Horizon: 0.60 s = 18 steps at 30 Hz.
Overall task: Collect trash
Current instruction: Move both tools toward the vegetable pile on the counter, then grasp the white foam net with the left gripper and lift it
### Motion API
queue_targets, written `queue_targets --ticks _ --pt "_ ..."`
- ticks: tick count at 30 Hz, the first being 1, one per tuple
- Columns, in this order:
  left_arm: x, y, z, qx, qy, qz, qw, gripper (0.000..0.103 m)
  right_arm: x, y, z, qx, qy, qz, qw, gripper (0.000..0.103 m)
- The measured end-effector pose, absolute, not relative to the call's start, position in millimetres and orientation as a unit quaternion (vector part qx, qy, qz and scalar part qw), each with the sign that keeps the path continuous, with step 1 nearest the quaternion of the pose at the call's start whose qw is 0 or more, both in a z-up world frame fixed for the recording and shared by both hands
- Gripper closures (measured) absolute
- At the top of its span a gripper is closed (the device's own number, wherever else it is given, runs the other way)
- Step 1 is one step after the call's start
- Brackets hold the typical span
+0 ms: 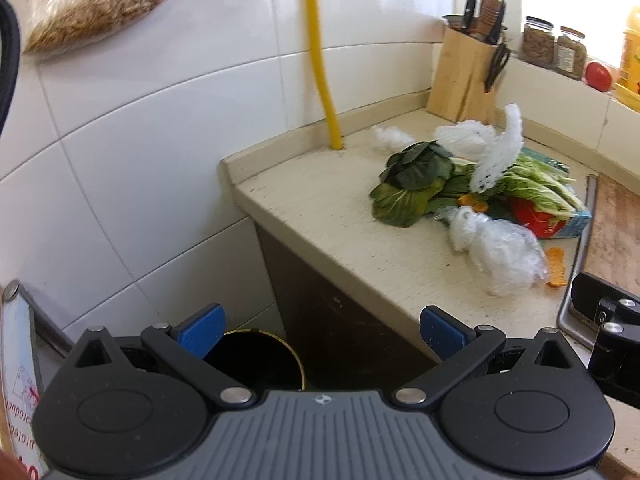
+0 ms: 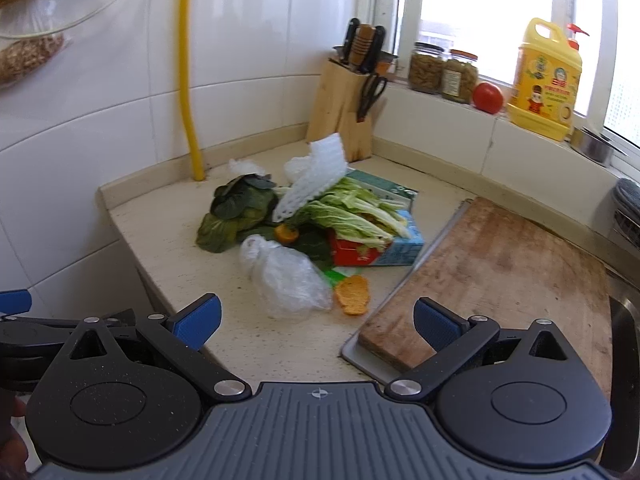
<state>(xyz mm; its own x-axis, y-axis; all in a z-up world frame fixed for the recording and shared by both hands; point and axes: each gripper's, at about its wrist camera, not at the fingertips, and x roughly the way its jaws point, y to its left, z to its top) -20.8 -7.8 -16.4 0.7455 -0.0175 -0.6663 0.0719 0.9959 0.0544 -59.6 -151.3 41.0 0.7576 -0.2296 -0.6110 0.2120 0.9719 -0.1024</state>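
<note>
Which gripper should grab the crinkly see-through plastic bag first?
Probably the right gripper. It is open and the crumpled clear plastic bag lies just ahead of it on the beige counter. The open left gripper hangs beside the counter's edge, over the round black bin.

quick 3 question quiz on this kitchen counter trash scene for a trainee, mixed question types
1. True or false: the left gripper and the right gripper are both open and empty.
2. Which lies nearest the right gripper: A) knife block B) crumpled clear plastic bag C) tomato?
3. Fill in: the leafy greens lie partly on top of a flattened ____.

Key: 1 true; 2 B; 3 carton
</note>
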Motion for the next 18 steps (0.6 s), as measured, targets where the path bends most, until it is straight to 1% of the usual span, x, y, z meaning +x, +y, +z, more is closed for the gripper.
queue_targets --ticks 10,18 --pt "-13 -39 -9 0.054 0.346 -0.057 0.935 0.001 -63 -178 43 0.001 0.324 -0.145 0.935 0.0" --pt "10 -72 -8 0.068 0.341 -0.058 0.936 0.001 -43 -209 39 0.016 0.324 -0.148 0.934 0.0"
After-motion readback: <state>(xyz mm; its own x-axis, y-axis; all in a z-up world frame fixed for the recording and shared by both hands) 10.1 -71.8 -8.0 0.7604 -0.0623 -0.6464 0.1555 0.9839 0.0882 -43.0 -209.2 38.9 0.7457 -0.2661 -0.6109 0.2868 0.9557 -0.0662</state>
